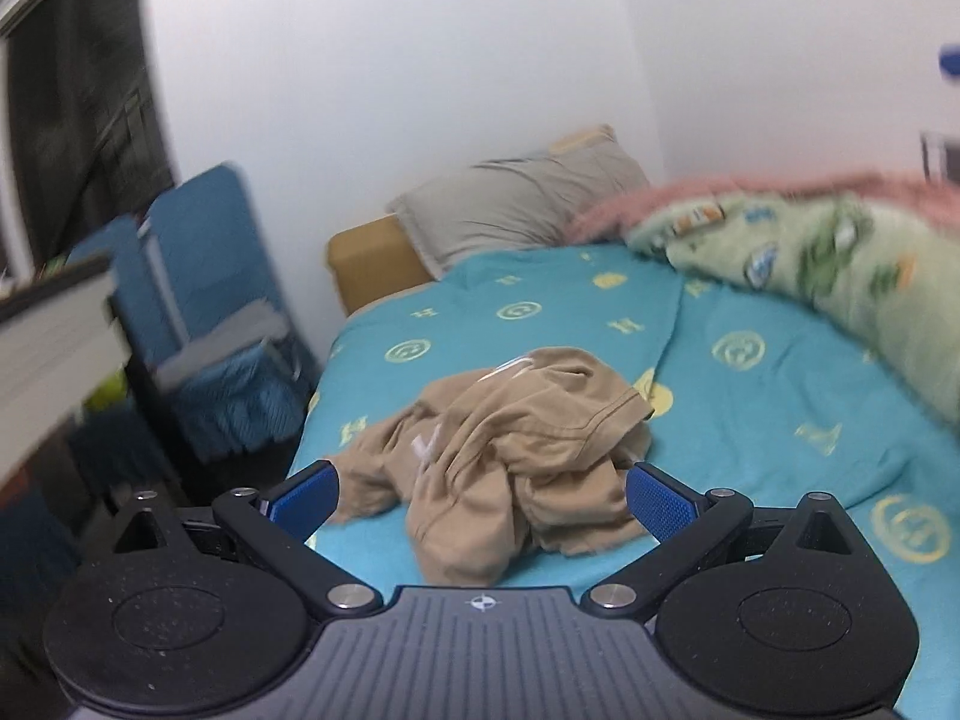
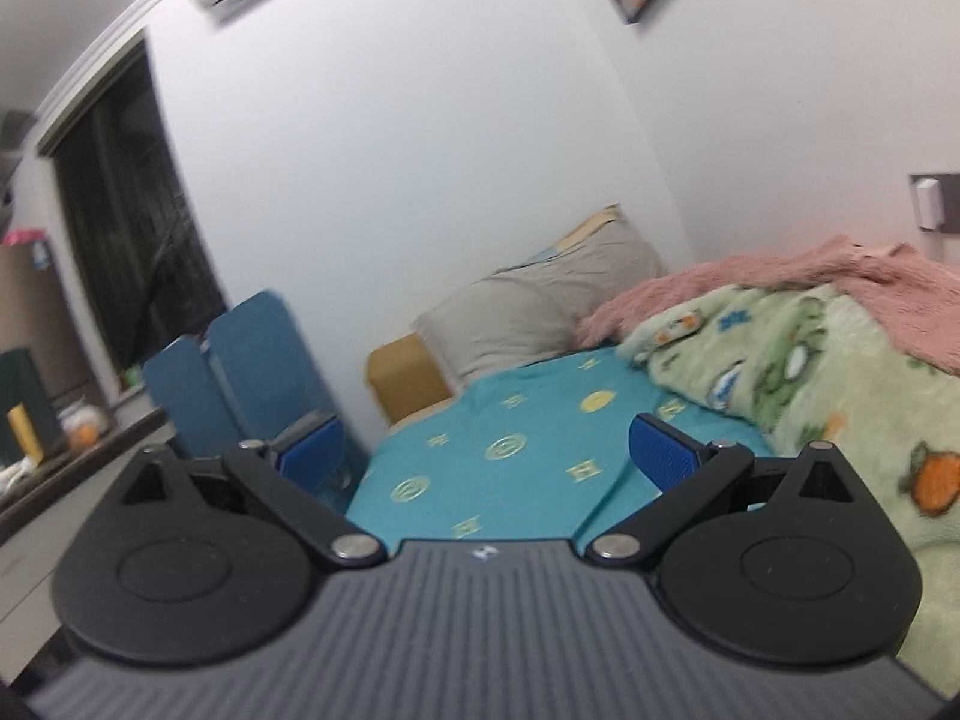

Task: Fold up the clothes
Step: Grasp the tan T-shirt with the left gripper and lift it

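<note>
Blue folding chair off the bed's left edge, left gripper spread wide and released above a crumpled tan shirt near the teal bedsheet's front-left edge, grey pillow at the head, right gripper likewise released over bare sheet, green blanket along the right edge.

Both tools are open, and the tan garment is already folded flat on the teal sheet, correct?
Not quite. The tan garment is not folded: the left wrist view shows it crumpled in a heap on the teal sheet. Both the left tool and right tool are open, as you said.
</note>
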### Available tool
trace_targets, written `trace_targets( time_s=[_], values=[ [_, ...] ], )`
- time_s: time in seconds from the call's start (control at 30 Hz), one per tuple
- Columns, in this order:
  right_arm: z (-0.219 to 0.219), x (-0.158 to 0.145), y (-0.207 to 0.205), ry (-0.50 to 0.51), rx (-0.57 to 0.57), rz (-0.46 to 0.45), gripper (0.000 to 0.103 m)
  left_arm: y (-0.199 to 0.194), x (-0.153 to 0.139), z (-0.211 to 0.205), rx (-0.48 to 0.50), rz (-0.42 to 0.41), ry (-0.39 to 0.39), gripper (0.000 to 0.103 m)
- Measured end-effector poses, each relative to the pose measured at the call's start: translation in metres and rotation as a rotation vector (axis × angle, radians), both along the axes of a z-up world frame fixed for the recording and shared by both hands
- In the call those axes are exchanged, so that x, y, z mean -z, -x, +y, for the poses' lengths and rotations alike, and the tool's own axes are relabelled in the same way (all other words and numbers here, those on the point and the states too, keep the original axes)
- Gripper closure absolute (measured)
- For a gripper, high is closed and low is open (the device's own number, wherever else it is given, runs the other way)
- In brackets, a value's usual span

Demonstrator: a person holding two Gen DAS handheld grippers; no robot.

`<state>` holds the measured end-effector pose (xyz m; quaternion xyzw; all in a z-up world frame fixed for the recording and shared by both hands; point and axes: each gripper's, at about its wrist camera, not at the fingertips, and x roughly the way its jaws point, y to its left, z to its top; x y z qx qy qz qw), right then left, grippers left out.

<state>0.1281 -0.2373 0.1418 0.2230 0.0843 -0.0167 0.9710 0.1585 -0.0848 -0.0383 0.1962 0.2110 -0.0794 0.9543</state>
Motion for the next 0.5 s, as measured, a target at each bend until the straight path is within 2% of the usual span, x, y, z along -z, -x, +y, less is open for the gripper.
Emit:
trace_targets(
  time_s=[0.1, 0.2, 0.33, 0.43, 0.5],
  values=[
    [-0.022, 0.037, -0.008, -0.102, 0.022, 0.018, 0.000, -0.032, 0.021, -0.018, 0.036, 0.021, -0.086, 0.007],
    [-0.038, 0.072, -0.024, -0.204, 0.005, 0.137, 0.000, -0.055, 0.046, -0.032, 0.051, 0.023, -0.159, 0.010],
    [-0.041, 0.085, -0.039, -0.172, 0.008, 0.168, 0.000, -0.078, 0.078, -0.047, 0.059, -0.006, -0.225, 0.017],
    [-0.042, 0.093, -0.053, -0.155, 0.005, 0.181, 0.000, -0.092, 0.095, -0.053, 0.042, -0.039, -0.258, 0.029],
    [-0.044, 0.101, -0.064, -0.171, -0.001, 0.205, 0.000, -0.099, 0.096, -0.050, 0.040, -0.043, -0.235, 0.051]
  ],
)
